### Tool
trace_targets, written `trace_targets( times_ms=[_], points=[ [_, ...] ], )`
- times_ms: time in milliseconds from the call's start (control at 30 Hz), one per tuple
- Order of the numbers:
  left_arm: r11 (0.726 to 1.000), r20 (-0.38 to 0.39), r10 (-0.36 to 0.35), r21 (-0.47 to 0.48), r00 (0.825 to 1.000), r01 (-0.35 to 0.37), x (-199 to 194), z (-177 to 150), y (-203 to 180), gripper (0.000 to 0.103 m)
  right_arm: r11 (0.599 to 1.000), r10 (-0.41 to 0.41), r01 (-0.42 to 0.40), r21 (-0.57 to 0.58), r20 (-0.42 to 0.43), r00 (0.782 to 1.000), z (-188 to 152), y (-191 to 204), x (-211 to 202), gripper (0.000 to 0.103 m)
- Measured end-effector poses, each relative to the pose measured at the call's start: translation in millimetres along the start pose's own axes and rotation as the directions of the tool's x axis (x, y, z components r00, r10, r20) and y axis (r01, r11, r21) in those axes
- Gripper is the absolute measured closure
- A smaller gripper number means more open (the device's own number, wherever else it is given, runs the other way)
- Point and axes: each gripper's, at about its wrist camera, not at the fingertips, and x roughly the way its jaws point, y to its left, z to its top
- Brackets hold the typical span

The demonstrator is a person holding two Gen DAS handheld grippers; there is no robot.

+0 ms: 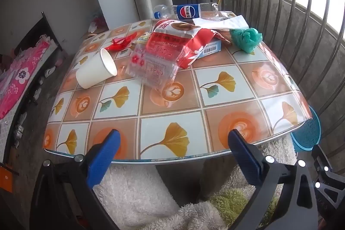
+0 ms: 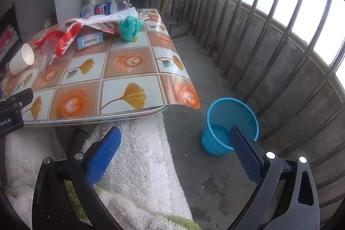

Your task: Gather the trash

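Trash lies on the far half of the patterned table (image 1: 172, 100): a tipped white paper cup (image 1: 96, 71), a clear plastic bag (image 1: 151, 66), a red-and-white snack wrapper (image 1: 183, 38), a small blue box (image 1: 210, 50), a crumpled green bag (image 1: 245, 37), a Pepsi bottle (image 1: 185, 11) and white paper (image 1: 220, 22). My left gripper (image 1: 172, 139) is open and empty at the table's near edge. My right gripper (image 2: 174, 141) is open and empty, low beside the table, near a blue mesh bin (image 2: 228, 122) on the floor. The cup (image 2: 21, 59) and green bag (image 2: 129, 27) also show in the right wrist view.
A metal railing (image 2: 269, 31) runs along the right side. White and green fluffy cloth (image 2: 138, 165) lies under the table's near edge. The bin's rim (image 1: 306, 135) shows past the table's right corner. A pink patterned cloth (image 1: 19, 79) lies at far left.
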Motion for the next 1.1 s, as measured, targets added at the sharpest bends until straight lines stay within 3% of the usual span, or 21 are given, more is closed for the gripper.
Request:
trace_targets(
  times_ms=[1100],
  points=[
    [1.000,-0.009,-0.012,-0.004,1.000,0.012,3.3,-2.2,3.3,0.005,1.000,0.007,-0.007,0.015,0.000,1.000,1.0,-2.6,0.0,0.008]
  ],
)
